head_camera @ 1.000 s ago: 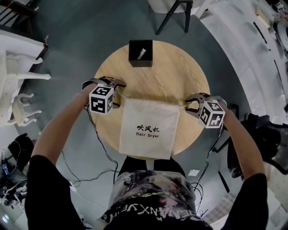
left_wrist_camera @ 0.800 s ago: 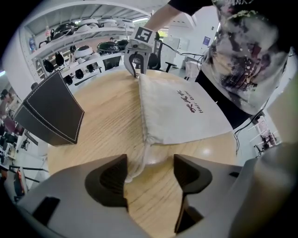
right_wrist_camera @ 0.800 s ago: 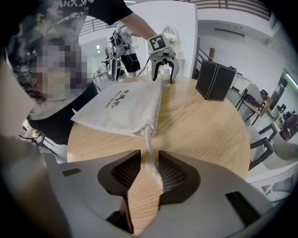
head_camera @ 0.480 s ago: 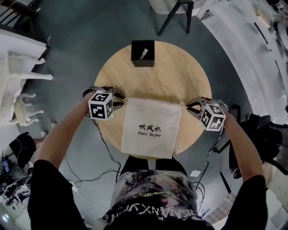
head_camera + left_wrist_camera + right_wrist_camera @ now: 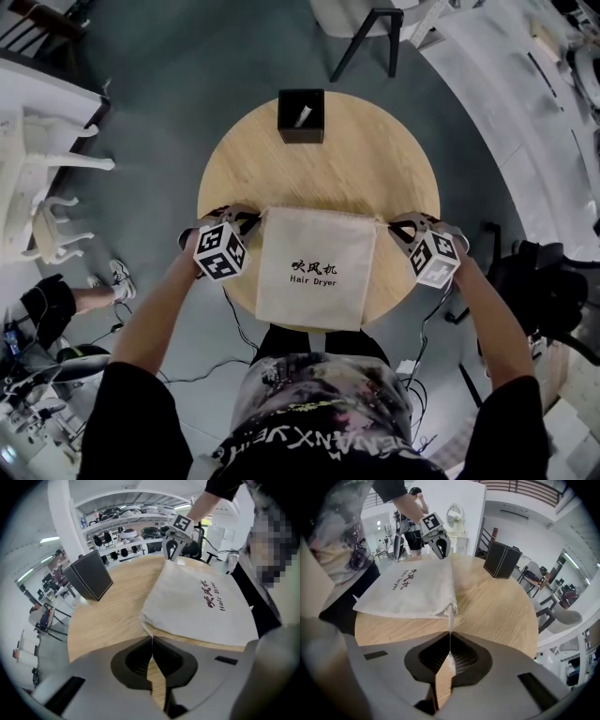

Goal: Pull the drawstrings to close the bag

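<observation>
Bag (image 5: 316,267) overhangs table (image 5: 319,169) edge; left tongs (image 5: 151,637), right tongs (image 5: 450,644) pinch drawstrings (image 5: 450,625).

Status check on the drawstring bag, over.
Left gripper just closed on left drawstring; right gripper just closed on right drawstring. Bag flat, mouth not yet gathered. Black box at far edge, out of the way.

Round light-wood desk (image 5: 366,164) on a grey floor (image 5: 169,84). A black square open-topped box (image 5: 301,115) stands upright near the desk's far edge, with a pale item inside it. A dark-legged chair (image 5: 370,37) stands beyond the desk, apart from it. White carved wooden furniture (image 5: 42,202) is at the left. White wall shelving carrying dark equipment (image 5: 136,524) appears in the left gripper view.
</observation>
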{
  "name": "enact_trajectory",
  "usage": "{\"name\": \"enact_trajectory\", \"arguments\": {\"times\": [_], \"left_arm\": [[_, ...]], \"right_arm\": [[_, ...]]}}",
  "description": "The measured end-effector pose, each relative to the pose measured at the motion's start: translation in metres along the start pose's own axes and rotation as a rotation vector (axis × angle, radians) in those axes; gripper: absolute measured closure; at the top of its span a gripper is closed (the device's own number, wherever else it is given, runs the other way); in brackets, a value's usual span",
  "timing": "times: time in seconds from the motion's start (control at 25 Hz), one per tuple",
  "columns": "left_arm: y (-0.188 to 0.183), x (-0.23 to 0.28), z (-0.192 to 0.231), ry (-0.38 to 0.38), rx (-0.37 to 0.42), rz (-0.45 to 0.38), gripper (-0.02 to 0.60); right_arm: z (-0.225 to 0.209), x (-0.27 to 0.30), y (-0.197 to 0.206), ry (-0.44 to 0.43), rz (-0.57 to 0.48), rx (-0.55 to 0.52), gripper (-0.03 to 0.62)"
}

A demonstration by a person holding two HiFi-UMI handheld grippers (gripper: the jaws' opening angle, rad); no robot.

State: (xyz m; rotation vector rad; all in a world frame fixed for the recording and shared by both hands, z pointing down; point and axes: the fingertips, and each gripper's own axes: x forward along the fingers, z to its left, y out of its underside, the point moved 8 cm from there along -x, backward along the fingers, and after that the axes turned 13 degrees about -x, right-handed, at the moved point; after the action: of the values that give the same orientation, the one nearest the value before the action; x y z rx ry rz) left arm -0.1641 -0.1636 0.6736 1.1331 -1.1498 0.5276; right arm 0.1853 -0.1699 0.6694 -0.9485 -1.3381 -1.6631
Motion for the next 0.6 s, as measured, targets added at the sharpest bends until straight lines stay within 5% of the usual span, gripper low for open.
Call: {"name": "enact_trajectory", "arguments": {"times": [0.28, 0.6], "left_arm": [[0.0043, -0.0017, -0.0041, -0.092, -0.158, -0.044, 0.561], [0.0061, -0.0021, -0.0045, -0.123, -0.233, -0.068, 0.561]], "right_arm": [[0.0053, -0.0012, -0.0029, 0.092, 0.007, 0.088, 0.586], [0.0078, -0.0044, -0.0079, 0.154, 0.025, 0.137, 0.588]]}}
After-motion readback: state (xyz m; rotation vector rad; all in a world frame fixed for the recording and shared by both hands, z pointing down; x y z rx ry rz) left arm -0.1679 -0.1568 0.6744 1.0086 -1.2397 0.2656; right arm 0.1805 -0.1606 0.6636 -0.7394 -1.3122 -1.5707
